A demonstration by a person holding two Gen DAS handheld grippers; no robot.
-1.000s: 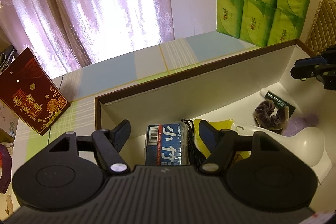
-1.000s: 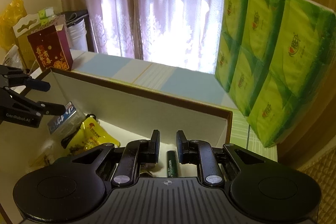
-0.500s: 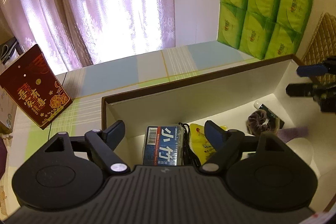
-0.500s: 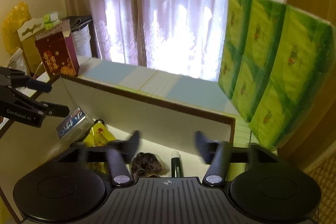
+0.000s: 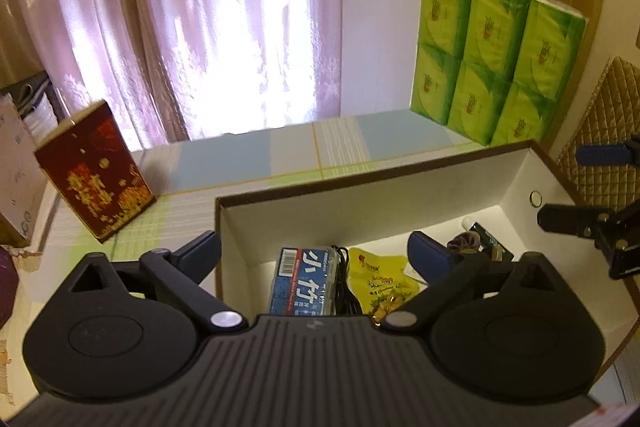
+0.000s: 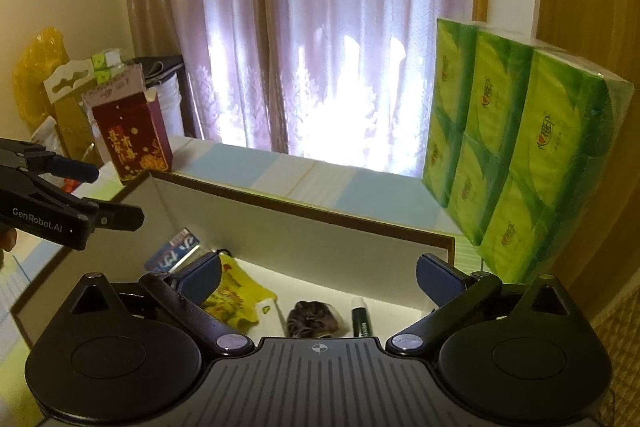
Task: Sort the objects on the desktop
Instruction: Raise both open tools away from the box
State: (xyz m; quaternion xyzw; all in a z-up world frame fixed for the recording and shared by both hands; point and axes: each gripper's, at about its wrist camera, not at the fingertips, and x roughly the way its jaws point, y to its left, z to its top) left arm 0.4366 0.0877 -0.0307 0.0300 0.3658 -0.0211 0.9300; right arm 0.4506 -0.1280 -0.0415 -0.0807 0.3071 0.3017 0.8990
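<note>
A white box with a brown rim (image 5: 360,183) (image 6: 320,247) lies on the striped table. Inside it are a blue pack (image 5: 302,281) (image 6: 172,254), a yellow snack bag (image 5: 378,281) (image 6: 230,297), a black cable (image 5: 342,283), a dark purple scrunchie (image 6: 314,319) (image 5: 464,241) and a green tube (image 6: 360,319) (image 5: 486,233). My left gripper (image 5: 314,253) hangs open over the box's left end, holding nothing; the right wrist view catches it too (image 6: 112,195). My right gripper (image 6: 318,277) stands open above the right end, empty, and is visible from the left wrist (image 5: 580,187).
A dark red gift box (image 5: 94,177) (image 6: 134,139) stands upright on the table left of the white box. A block of green tissue packs (image 5: 492,59) (image 6: 516,147) stands at the back right. Purple curtains cover the window behind. Bags and cartons (image 6: 60,95) crowd the far left.
My right gripper went from shut to wide open and rose, leaving the green tube in the box. My left gripper, open throughout, lifted and pulled back from the box.
</note>
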